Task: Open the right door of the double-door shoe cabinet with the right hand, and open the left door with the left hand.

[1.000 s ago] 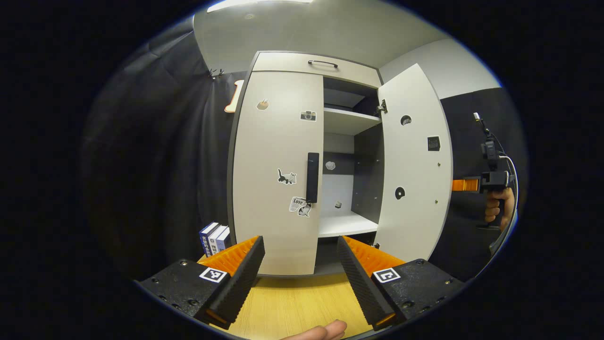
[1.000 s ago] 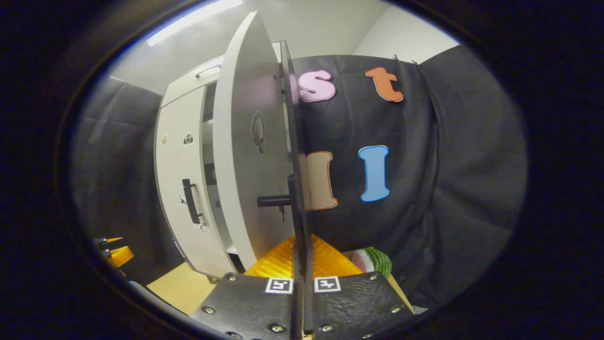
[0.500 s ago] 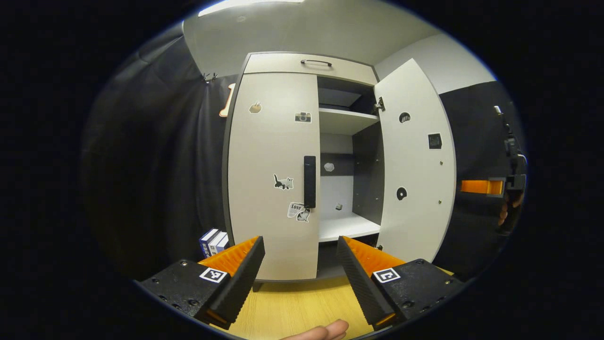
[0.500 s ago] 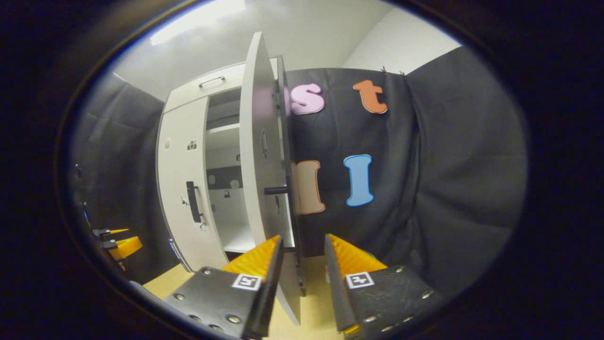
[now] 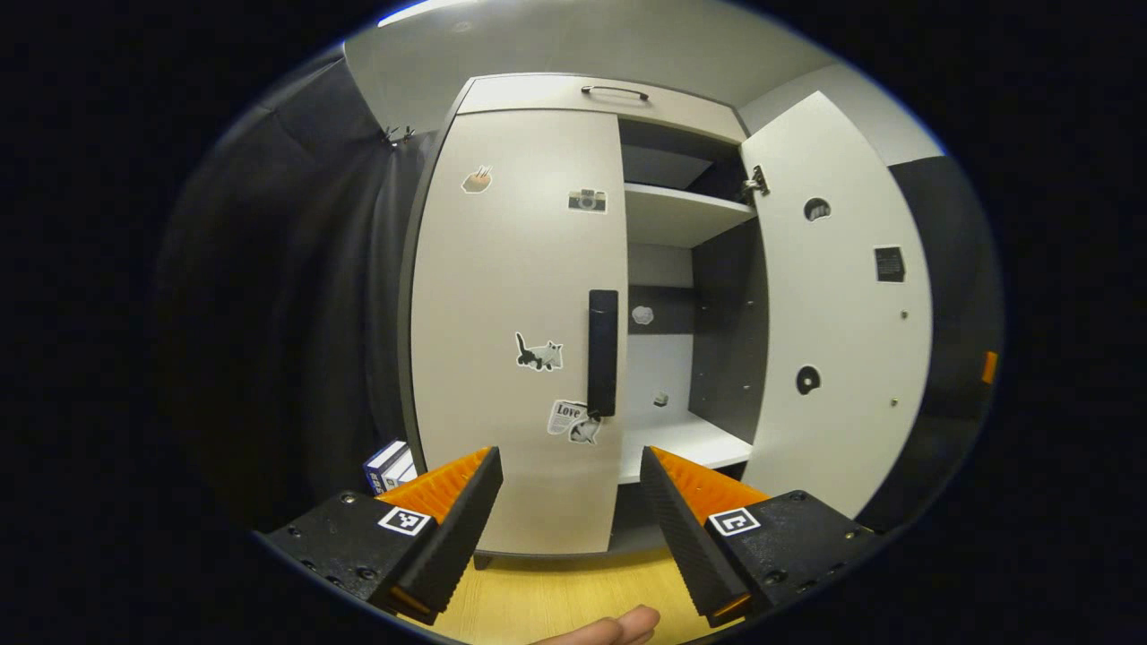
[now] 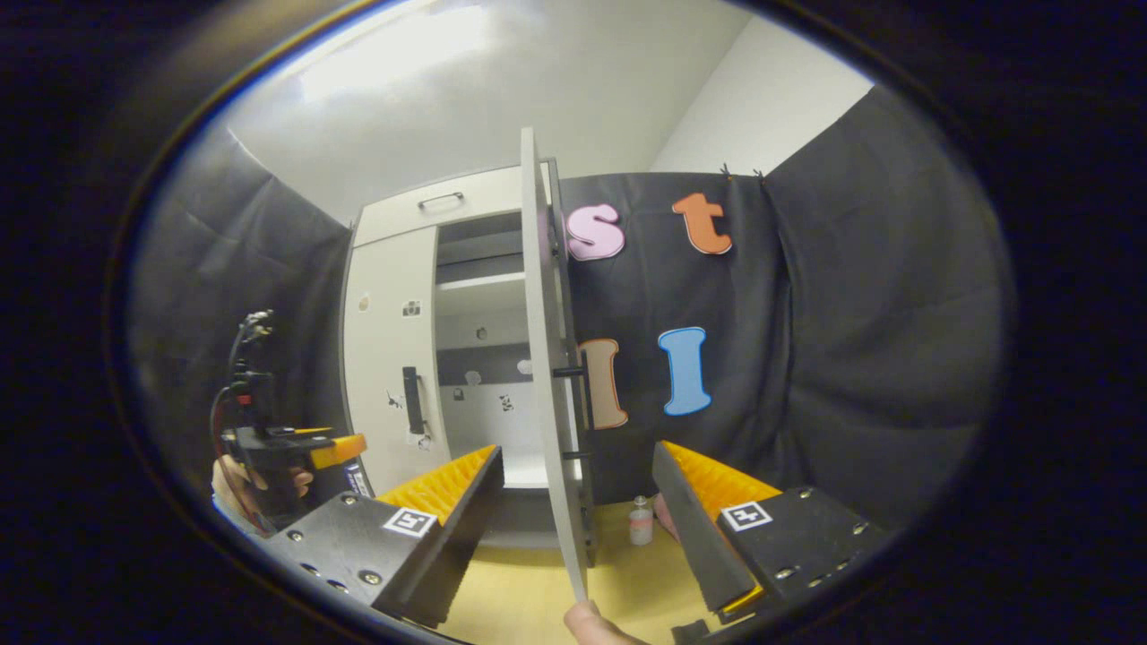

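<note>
I'm lining my left tool [image 5: 571, 502], fingers spread, up on the black vertical bar handle [image 5: 602, 351] of the closed pale-grey left door [image 5: 515, 269]. Rigid panel, so I'm guessing it's swinging easy. My right tool [image 6: 578, 502] is gaping around the opened right door [image 6: 548, 376] beside that handle.

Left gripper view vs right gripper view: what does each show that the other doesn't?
Left gripper view: right door's inner face, with its holes and hinge. Right gripper view: that door edge-on with its outer handle, a bottle, the left gripper in a hand. Both: closed left door, its handle, open right door, shelves.
</note>
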`<state>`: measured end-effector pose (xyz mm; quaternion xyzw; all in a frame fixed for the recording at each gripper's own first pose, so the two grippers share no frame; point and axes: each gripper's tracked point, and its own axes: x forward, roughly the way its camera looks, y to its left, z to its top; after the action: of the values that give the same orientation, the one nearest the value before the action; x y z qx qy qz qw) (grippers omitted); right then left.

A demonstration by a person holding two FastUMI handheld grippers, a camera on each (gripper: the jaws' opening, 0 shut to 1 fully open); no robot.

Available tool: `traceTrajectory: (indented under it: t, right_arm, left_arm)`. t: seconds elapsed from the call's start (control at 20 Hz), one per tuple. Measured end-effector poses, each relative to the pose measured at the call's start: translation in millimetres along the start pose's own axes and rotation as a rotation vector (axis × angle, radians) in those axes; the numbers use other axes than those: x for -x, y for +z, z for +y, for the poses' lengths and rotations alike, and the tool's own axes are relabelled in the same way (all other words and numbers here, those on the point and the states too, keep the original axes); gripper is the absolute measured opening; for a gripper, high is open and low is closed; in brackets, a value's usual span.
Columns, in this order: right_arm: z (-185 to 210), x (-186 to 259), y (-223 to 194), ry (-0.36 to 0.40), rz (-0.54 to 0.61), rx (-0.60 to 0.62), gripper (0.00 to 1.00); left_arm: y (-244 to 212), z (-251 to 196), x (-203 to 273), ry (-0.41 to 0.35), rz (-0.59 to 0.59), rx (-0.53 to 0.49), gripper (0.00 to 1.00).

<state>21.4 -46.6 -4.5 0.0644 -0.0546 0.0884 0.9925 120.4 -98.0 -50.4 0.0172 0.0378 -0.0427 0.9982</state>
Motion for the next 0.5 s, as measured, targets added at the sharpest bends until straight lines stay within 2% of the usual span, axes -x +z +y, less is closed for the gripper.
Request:
traceTrajectory:
  t: [0.15,0.2,0.3,0.35,0.5]
  right_arm:
    - [10,15,6,0.023,-0.034,-0.003,0.99]
    - [12,18,5,0.029,-0.038,-0.006,0.96]
    - [18,24,4,0.046,-0.045,0.005,0.96]
    - [20,26,2,0.05,-0.047,0.015,0.99]
    - [26,29,-6,0.064,-0.046,0.038,0.99]
  left_arm:
    - [7,1,-36,0.014,-0.024,0.001,0.97]
    - [11,-1,-46,0.01,-0.04,0.003,0.97]
    - [19,-6,-63,-0.005,-0.06,0.013,0.96]
    - [22,-8,-71,-0.008,-0.061,0.017,0.97]
    - [28,-10,-91,0.005,-0.051,0.004,0.96]
